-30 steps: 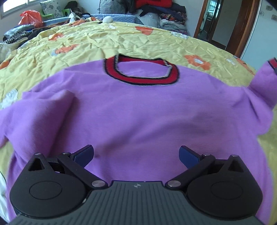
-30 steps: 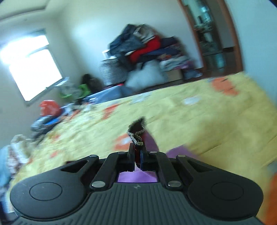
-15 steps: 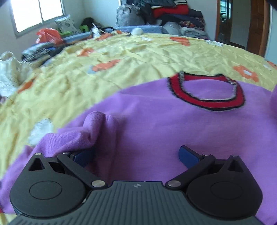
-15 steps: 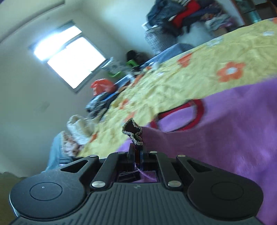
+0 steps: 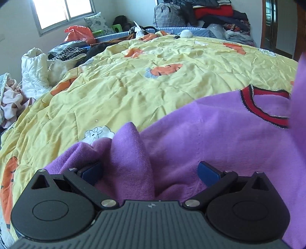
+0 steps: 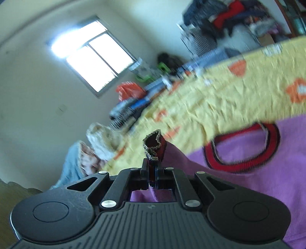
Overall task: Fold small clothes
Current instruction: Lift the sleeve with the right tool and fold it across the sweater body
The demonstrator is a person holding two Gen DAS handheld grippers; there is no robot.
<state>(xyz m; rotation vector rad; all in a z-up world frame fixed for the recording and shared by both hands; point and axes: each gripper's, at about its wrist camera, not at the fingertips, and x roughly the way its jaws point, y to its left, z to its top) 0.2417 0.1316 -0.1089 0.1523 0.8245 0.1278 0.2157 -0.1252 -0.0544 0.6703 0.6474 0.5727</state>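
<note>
A purple sweater (image 5: 220,134) with a red, dark-edged collar (image 5: 265,107) lies spread on the yellow flowered quilt (image 5: 143,80). My left gripper (image 5: 149,172) stands open low over the sweater's left side, and a raised fold of purple cloth (image 5: 132,151) sits between its blue pads without being pressed. In the right wrist view my right gripper (image 6: 152,172) is shut on the sweater's red sleeve cuff (image 6: 154,147), which sticks up past the fingertips. The purple body (image 6: 258,182) and the collar (image 6: 242,145) lie to its right. A lifted purple sleeve (image 5: 300,92) crosses the left view's right edge.
Piles of clothes and bags (image 5: 208,17) stand beyond the bed's far edge. A white padded bundle (image 5: 35,70) and crumpled clothes (image 5: 11,99) lie off the bed's left side, below a window (image 5: 63,13). A doorway (image 5: 271,24) is at the far right.
My left gripper has slid left across the sweater, so the collar now sits at the right and a cloth fold lies between its pads. My right gripper swung left, carrying the cuff over the sweater.
</note>
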